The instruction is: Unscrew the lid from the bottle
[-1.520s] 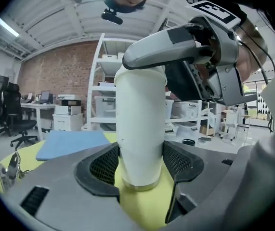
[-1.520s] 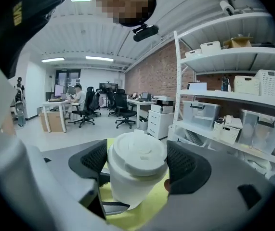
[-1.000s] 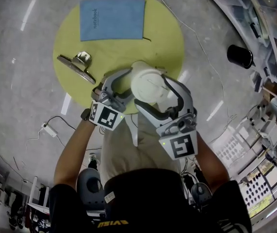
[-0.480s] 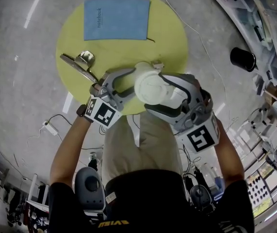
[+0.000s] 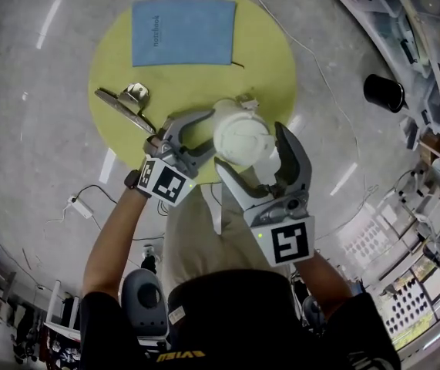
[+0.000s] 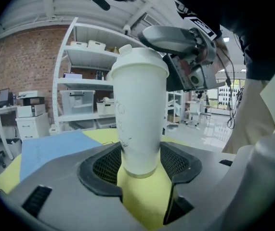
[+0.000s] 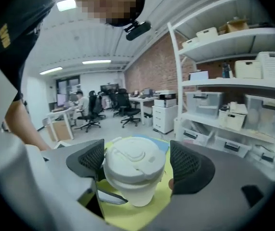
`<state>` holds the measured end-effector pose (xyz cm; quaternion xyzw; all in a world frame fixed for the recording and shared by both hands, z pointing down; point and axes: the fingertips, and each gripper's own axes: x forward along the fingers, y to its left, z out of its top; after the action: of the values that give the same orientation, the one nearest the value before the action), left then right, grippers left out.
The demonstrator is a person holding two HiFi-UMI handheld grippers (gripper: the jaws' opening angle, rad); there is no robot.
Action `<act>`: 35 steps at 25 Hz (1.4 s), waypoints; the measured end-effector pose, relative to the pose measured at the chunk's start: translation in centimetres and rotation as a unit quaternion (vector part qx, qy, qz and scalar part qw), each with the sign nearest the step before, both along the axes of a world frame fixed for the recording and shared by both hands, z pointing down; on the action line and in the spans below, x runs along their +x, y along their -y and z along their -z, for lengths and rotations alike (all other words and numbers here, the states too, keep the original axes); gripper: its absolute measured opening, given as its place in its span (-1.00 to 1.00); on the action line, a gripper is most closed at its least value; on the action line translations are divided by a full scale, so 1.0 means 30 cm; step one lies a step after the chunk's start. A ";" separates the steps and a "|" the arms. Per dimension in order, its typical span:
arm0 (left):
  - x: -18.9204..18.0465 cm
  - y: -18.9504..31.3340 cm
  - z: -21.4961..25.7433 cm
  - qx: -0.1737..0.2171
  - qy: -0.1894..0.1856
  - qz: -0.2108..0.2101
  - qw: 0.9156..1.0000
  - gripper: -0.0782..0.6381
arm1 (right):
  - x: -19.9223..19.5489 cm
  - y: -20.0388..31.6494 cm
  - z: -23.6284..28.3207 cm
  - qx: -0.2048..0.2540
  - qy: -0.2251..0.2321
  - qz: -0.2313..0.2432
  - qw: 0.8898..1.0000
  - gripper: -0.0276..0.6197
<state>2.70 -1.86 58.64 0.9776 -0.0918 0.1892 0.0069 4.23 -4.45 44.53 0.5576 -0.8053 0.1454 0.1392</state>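
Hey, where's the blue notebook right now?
In the head view the blue notebook lies flat at the far edge of the round yellow table, slightly left of centre, beyond the white bottle.

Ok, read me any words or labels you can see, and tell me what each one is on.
"notebook": on the blue notebook on the yellow table.
Yellow print on the black shirt: cut off, unreadable.
Faint marks on the white bottle: too faint to read.
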 end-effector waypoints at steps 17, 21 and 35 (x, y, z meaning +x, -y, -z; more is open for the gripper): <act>0.003 -0.004 0.000 0.002 0.001 -0.011 1.000 -0.04 | -0.018 -0.067 -0.057 -0.055 -0.053 0.275 0.958 0.25; 0.006 -0.002 -0.001 -0.001 0.001 -0.007 1.000 -0.04 | -0.015 -0.063 -0.063 -0.067 -0.058 0.303 0.949 0.25; -0.005 -0.007 -0.005 -0.003 0.003 -0.008 1.000 -0.04 | -0.031 -0.025 -0.044 -0.043 -0.036 0.096 0.994 0.36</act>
<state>2.55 -1.66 58.78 0.9777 -0.0839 0.1924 0.0080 3.29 -3.71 45.85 0.4763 -0.8425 0.1457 0.2051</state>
